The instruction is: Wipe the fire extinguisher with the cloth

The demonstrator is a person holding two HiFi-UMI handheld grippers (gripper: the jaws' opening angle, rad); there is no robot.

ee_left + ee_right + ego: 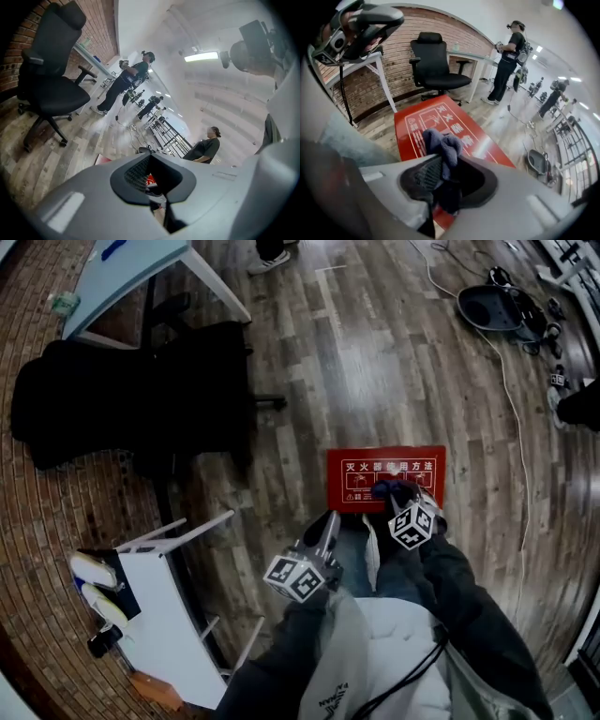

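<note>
A red fire extinguisher box [361, 476] with white print stands on the wooden floor in front of me. My right gripper [398, 495] points steeply down over its top, shut on a bunched dark blue cloth [392, 489]. The right gripper view shows the cloth [440, 143] sticking out past the right gripper [443, 180], just above the red lid [417, 124]. My left gripper [328, 526] hovers to the left of the box and touches nothing. In its own view the left gripper [152, 180] looks shut with nothing held. No extinguisher cylinder is in sight.
A black office chair [141, 395] stands at the left, with a white table [131, 268] behind it. A white frame with shoes [164, 615] sits at the lower left. Cables [511, 399] and a black round device [497, 306] lie at the right. People stand farther off [124, 79].
</note>
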